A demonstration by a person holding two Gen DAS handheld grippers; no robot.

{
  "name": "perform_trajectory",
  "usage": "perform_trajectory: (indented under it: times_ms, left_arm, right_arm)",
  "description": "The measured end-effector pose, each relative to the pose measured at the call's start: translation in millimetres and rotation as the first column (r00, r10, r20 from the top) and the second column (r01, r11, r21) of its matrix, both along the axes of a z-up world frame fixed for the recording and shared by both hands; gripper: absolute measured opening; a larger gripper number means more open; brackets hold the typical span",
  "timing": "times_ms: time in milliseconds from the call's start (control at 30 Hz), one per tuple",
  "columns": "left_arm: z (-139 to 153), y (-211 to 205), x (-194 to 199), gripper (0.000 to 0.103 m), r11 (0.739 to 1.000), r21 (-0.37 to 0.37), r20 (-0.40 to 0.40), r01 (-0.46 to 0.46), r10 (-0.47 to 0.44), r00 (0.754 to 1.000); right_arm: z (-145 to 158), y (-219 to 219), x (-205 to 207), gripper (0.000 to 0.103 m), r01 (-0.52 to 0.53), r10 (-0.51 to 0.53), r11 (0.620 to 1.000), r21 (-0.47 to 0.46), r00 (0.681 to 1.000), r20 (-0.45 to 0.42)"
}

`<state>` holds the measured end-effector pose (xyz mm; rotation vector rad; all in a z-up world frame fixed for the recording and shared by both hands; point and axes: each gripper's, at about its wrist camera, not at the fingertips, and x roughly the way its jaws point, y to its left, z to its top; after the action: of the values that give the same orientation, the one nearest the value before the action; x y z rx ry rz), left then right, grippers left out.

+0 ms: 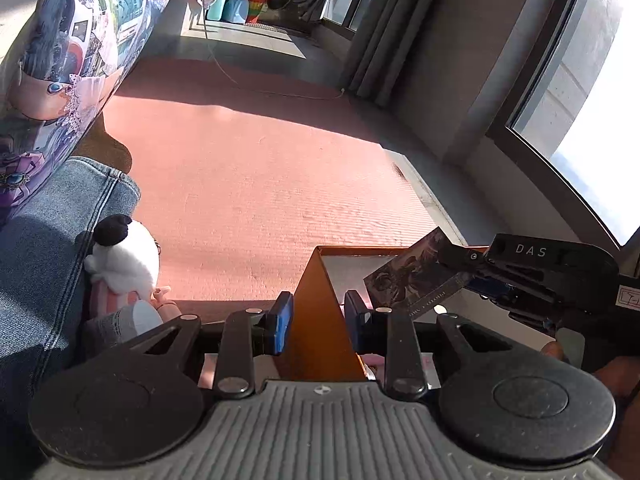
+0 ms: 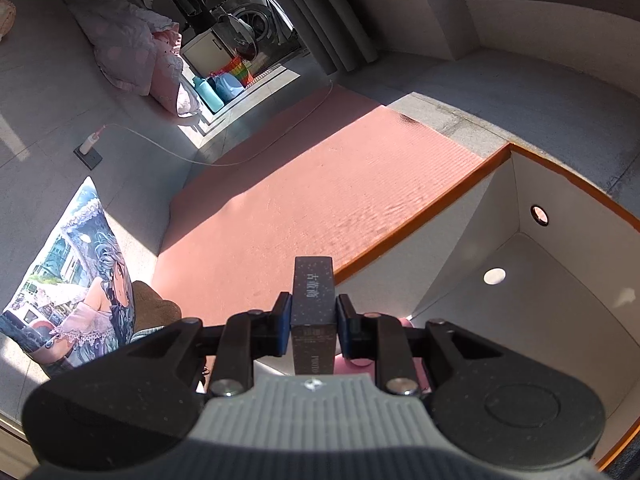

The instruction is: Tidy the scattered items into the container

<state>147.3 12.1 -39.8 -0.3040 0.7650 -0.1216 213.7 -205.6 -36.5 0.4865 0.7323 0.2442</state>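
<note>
An orange-rimmed box with pale inner walls point(image 2: 516, 184) stands on the pink mat; its orange side wall point(image 1: 320, 320) fills the middle of the left wrist view. My left gripper point(image 1: 318, 322) is shut on that wall, one blue pad on each side. My right gripper point(image 2: 312, 326) is shut on a dark printed box point(image 2: 313, 304), held at the container's near rim. In the left wrist view the right gripper point(image 1: 448, 276) holds that dark box point(image 1: 416, 276) over the container's opening.
A white and black plush toy point(image 1: 124, 256) lies left of the container beside a denim-clad leg point(image 1: 44, 232). A printed pillow point(image 2: 76, 288) leans at the left. A pink mat point(image 2: 320, 200) covers the floor, with a cable point(image 2: 224, 160) across it.
</note>
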Motion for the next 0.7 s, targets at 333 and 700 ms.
perform_trajectory:
  times_ms: [333, 700]
  left_arm:
    - [-8.1, -6.6, -0.8, 0.031, 1.0, 0.011, -0.039, 0.021, -0.021, 0.999]
    - [-16.6, -15.7, 0.8, 0.031, 0.999, 0.027, -0.077, 0.043, -0.041, 0.996]
  right_arm:
    - [-30.6, 2.1, 19.2, 0.025, -0.013, 0.021, 0.998, 0.063, 0.992, -0.127]
    - [-42.3, 8.8, 39.7, 0.032, -0.164, 0.111, 0.954, -0.25, 0.97, -0.215]
